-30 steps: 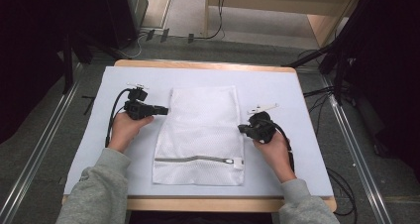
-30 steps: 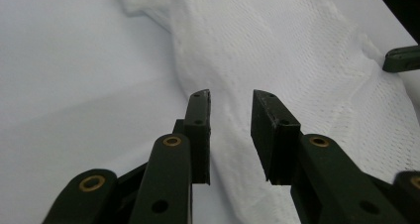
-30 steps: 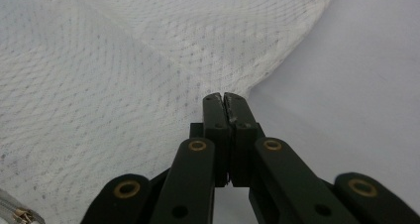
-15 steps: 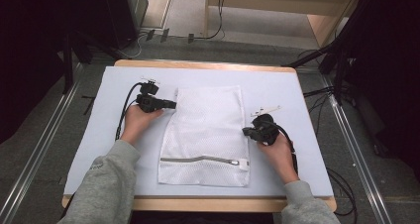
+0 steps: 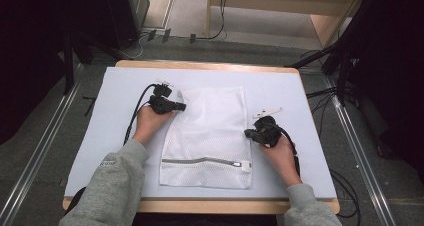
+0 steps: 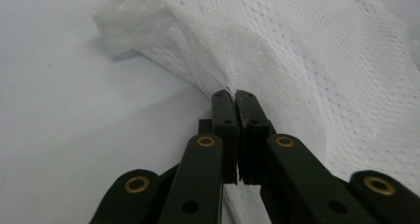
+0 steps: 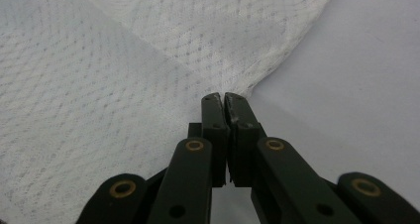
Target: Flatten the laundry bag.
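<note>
High view: fixed overhead, facing forward and down, taking in the whole table (image 5: pixel 280 93). Each gripper view rides its hand-held gripper, looking along the jaws, very near the white mesh bag (image 5: pixel 212 131) just ahead. All three views share that bag's side edges.

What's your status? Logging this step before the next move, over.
Left gripper just closed, pinching mesh bag edge. Right gripper shut on opposite edge. Nothing in the way.

A lab: padded table (image 5: pixel 90 151) between floor rails (image 5: pixel 45 151) (cables (image 5: pixel 345 178) trailing)
</note>
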`<state>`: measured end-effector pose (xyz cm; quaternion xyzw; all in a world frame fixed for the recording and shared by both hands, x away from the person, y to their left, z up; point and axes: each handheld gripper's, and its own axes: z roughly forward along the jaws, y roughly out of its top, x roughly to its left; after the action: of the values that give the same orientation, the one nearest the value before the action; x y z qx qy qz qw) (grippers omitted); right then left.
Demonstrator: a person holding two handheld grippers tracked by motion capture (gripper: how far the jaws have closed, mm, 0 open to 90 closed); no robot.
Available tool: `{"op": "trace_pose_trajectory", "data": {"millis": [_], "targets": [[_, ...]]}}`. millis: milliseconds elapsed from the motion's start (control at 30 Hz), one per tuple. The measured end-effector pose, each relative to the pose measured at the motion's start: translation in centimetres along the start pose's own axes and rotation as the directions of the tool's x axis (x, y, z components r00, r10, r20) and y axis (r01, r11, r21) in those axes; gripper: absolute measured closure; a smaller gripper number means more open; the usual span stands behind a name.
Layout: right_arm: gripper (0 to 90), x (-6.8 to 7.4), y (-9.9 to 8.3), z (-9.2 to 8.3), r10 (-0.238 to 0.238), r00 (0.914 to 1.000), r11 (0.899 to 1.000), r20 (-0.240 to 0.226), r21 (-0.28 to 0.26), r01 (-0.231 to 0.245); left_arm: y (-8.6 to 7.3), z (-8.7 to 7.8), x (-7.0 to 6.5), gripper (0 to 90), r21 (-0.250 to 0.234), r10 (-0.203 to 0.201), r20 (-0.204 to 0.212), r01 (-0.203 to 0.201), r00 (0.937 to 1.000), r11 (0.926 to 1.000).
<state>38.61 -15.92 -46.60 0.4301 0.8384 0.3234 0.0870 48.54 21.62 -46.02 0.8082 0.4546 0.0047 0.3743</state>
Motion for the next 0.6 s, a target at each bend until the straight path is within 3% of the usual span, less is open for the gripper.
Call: {"op": "trace_pose_trajectory", "data": {"millis": [367, 500, 600], "targets": [[90.0, 0.2, 0.4, 0.0, -0.009, 1.0000, 1.000, 0.002, 0.003, 0.009, 0.0, -5.0, 0.8, 90.0, -0.077, -0.042, -0.028, 0.040, 0.9987, 0.9963], [90.0, 0.3, 0.7, 0.1, -0.021, 0.9998, 1.000, 0.001, -0.007, 0.021, -0.6, -6.0, 0.7, 90.0, -0.072, -0.055, -0.086, 0.048, 0.9948, 0.9962], [90.0, 0.5, 1.1, 0.1, -0.034, 0.9988, 0.999, 0.036, -0.013, 0.035, -1.3, -6.5, 0.7, 90.0, -0.083, -0.081, -0.050, 0.077, 0.9955, 0.9936]]}}
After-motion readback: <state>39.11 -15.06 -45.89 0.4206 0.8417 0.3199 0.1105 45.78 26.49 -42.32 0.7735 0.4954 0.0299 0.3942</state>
